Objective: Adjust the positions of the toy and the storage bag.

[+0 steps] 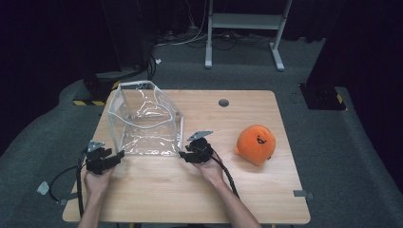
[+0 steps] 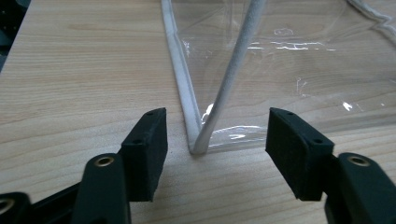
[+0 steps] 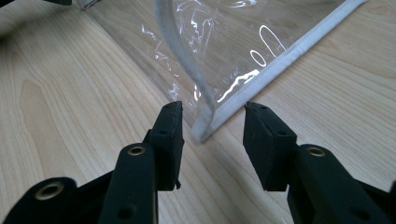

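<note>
Two grippers [image 1: 119, 155] [image 1: 182, 155] gape around the clear bag [image 1: 145, 121] corners — flimsy, slippery film; you pinch the stiffer white piping [image 2: 198, 135].

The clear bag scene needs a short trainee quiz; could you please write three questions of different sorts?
1. True or false: the left tongs are clamped on the clear bag.
2. Which part of the bag lies between the right tongs? A) a near corner B) a handle C) the far edge
3. Fill in: the orange plush toy lies on the table to the ___ of the bag in the high view.

Key: 1 false, since the pads stand clear of the corner; 2 A; 3 right.
</note>
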A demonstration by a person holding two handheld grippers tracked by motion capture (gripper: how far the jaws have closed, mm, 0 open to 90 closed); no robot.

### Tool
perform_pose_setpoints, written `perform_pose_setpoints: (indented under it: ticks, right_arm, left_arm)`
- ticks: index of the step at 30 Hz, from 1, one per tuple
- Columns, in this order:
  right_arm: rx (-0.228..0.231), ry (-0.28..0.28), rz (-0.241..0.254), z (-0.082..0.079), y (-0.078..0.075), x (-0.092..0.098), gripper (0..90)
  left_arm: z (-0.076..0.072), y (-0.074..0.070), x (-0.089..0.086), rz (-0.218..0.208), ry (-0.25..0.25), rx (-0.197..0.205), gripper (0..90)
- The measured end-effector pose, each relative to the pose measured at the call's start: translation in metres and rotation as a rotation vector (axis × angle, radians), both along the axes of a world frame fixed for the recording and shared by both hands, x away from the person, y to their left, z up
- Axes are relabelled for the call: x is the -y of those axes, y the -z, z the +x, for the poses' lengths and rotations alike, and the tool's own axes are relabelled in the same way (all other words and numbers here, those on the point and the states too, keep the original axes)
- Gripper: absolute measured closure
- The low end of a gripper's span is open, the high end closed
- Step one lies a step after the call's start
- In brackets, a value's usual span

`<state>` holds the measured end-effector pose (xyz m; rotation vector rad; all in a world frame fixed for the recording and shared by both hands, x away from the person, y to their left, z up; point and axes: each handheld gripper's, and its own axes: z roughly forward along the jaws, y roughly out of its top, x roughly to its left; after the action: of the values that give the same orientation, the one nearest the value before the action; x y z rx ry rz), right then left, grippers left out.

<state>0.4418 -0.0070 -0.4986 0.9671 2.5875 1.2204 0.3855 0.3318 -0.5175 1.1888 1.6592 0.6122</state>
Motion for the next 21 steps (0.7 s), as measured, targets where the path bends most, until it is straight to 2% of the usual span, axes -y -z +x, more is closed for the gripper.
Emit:
perform_pose_setpoints:
  ticks: [3, 7, 10, 13, 14, 21]
  right_arm:
    - [0.002, -0.005, 0.005, 0.002, 0.002, -0.005, 63.0]
    - [0.000, -0.008, 0.008, 0.003, 0.003, -0.008, 66.9]
    - [0.016, -0.008, 0.007, 0.003, 0.002, -0.011, 73.9]
    - [0.021, -0.007, 0.004, 0.004, 0.003, -0.011, 77.0]
    - [0.021, -0.007, 0.003, 0.004, 0.003, -0.012, 80.6]
    - [0.045, -0.021, -0.020, 0.002, 0.002, -0.013, 85.5]
  left_arm:
    - [0.000, 0.001, -0.001, 0.006, 0.018, -0.006, 46.4]
    - [0.001, 0.002, -0.001, 0.002, 0.017, -0.010, 50.9]
    - [0.003, 0.002, -0.001, -0.022, 0.009, 0.001, 57.3]
    - [0.002, 0.002, -0.003, -0.017, 0.020, -0.006, 62.1]
    - [0.003, 0.002, -0.003, -0.019, 0.023, -0.009, 63.9]
    - [0.003, 0.002, -0.007, -0.031, 0.019, -0.018, 74.1]
